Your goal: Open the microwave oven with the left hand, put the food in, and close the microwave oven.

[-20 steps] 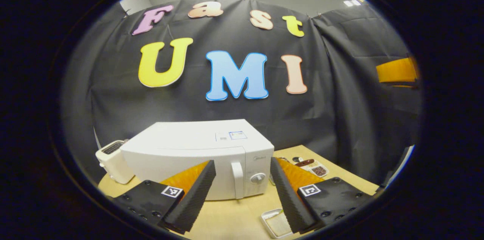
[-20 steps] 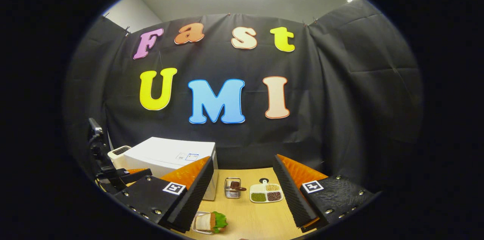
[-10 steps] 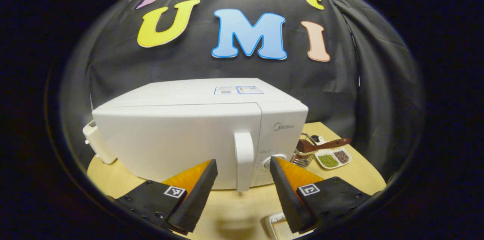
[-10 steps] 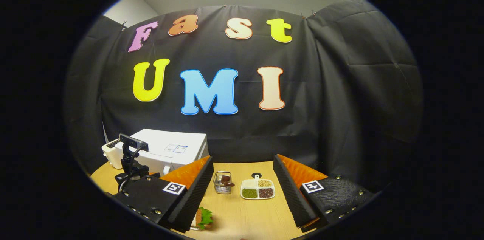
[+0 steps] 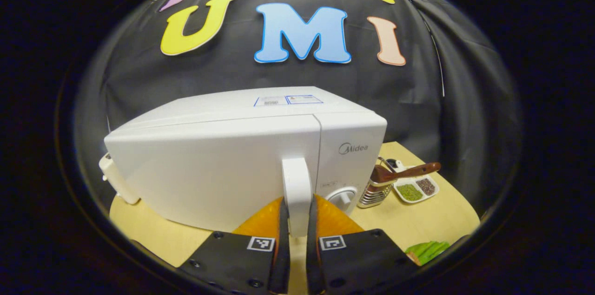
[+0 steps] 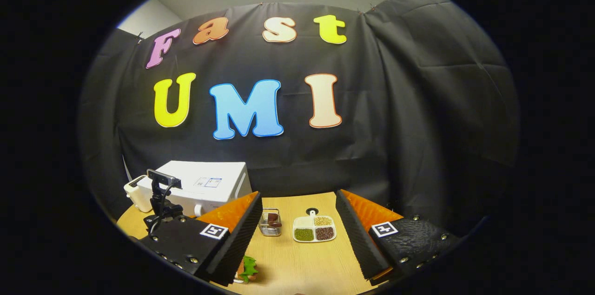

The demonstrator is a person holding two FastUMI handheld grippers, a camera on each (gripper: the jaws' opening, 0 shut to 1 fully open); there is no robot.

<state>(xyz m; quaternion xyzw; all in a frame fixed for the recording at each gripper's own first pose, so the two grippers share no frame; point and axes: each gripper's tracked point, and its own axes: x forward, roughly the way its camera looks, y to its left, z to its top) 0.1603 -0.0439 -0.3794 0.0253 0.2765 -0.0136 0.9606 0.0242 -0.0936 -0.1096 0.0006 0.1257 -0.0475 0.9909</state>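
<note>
In front of you the wooden table (image 5: 432,220) carries a boxy white microwave oven (image 5: 223,155) with smooth, matte panels and its door shut. In the left gripper view it is closer and larger than half a second ago. A white toaster (image 5: 114,181) peeks out behind its far left corner. The upright, rounded bar of the door handle (image 5: 296,188) stands just left of the round control dial (image 5: 343,196). Your left gripper (image 5: 296,230) has closed since the earlier frame: then its ribbed fingers stood wide on either side of the handle, now both press against the handle's lower end. To the right of the oven sit a wire metal holder (image 5: 374,193) with a brown wooden-handled utensil (image 5: 404,172) leaning out of it, and a small white divided dish (image 5: 413,189) of green and brown grains. In the right gripper view, your right gripper (image 6: 297,234) hangs wide open and holds nothing, much as before. The food, a sandwich (image 6: 246,269) with a frilly green leaf, lies on the table just beside its left finger, well apart from the oven. The left gripper's small camera mount (image 6: 160,193) shows in front of the oven.
</note>
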